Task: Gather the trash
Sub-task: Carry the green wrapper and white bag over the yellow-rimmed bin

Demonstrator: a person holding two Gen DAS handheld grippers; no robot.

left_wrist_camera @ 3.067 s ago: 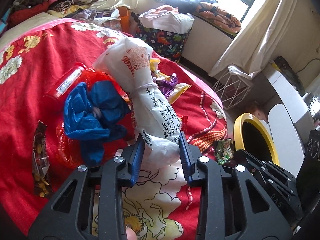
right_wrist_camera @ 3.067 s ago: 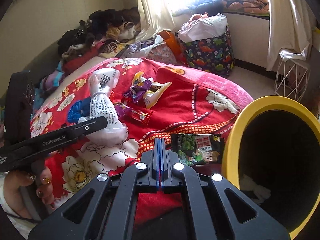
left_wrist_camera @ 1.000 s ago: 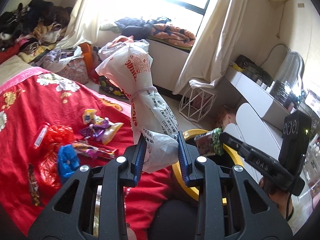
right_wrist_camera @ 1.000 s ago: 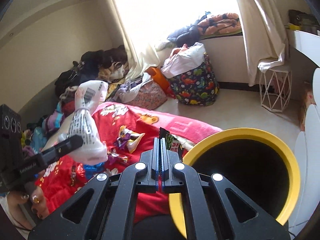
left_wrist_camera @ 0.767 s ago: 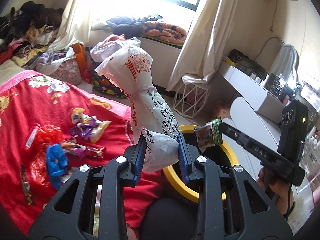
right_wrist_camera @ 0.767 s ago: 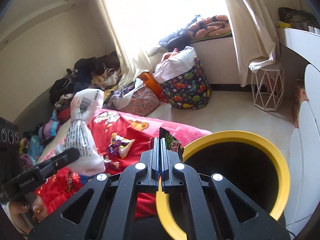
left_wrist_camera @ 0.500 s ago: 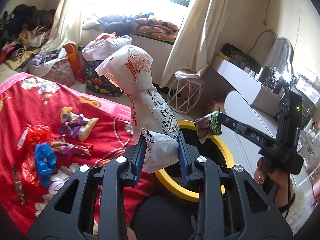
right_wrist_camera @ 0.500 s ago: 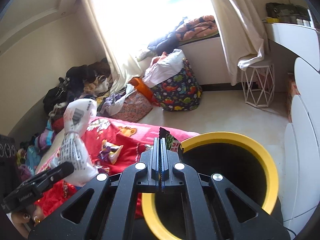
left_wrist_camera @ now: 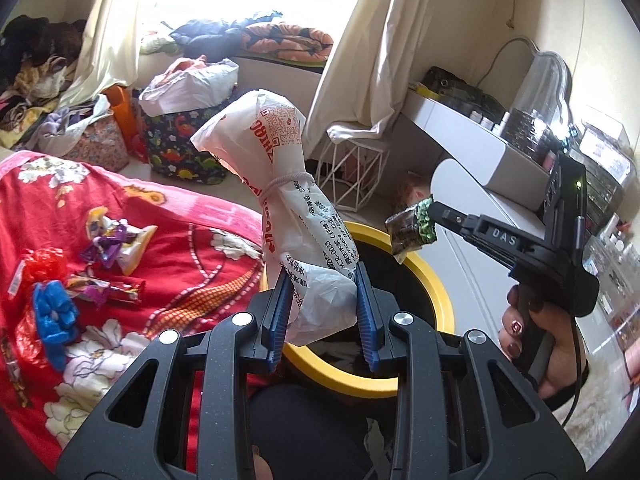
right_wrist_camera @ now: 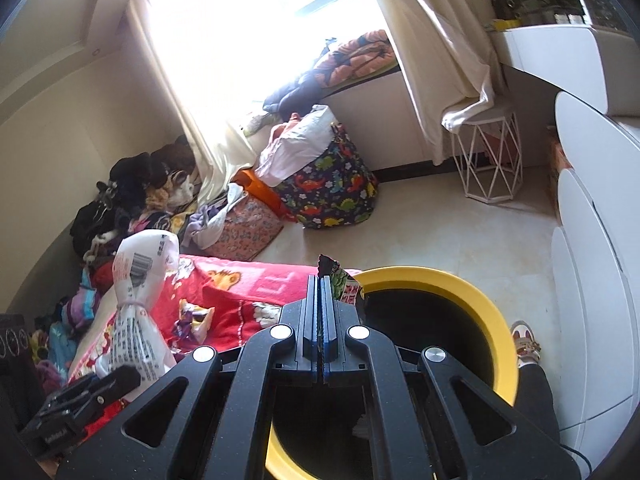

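Both grippers have swung away from the red blanket (left_wrist_camera: 168, 264) toward the yellow bin (left_wrist_camera: 438, 300). In the left wrist view, the left gripper (left_wrist_camera: 322, 318) is clamped on a tied white bag (left_wrist_camera: 296, 216) above the bin's rim. In the right wrist view, the right gripper (right_wrist_camera: 321, 312) pinches a green wrapper (right_wrist_camera: 340, 280) just over the bin.

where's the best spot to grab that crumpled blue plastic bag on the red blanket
Take the crumpled blue plastic bag across its bunched middle, coming down from above. It lies low on the red floral blanket as a puffy wad, with a red plastic bag beside it, so a top-down pinch likely catches only the blue folds.
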